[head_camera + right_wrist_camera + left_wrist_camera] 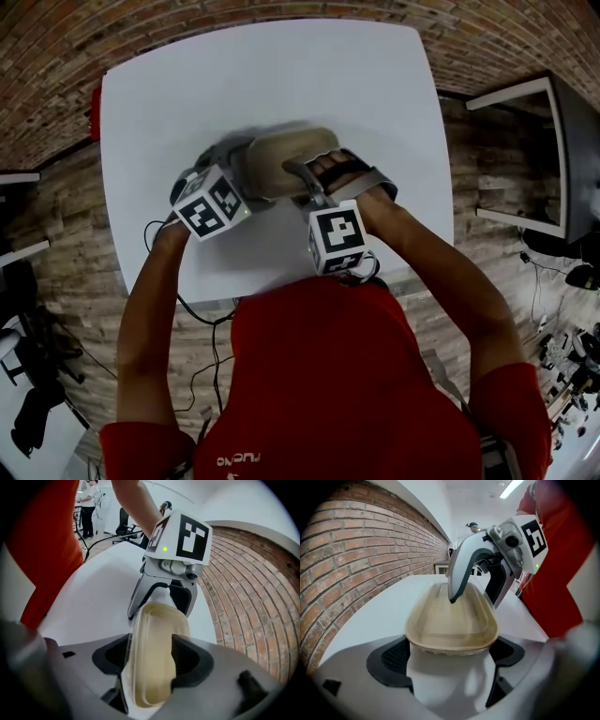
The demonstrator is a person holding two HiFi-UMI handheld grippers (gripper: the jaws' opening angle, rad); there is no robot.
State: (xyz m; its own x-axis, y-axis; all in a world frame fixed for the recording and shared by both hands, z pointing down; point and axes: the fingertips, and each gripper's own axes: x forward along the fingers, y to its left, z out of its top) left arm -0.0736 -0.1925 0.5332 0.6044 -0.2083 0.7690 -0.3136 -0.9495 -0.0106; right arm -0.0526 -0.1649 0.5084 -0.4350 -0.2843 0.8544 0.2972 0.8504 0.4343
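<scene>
The lidded food container (450, 625) is thin beige plastic, smooth and faintly glossy. The left hand-held gripper (161, 604) and right hand-held gripper (472, 599) are smooth grey plastic with black, finely textured pads (396, 656). The tabletop (281, 84) is white, smooth and matt. The brick wall (356, 550) is rough.

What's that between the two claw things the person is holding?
A beige plastic container: the left gripper and the right gripper each clamp one end, clearest in the head view.
</scene>
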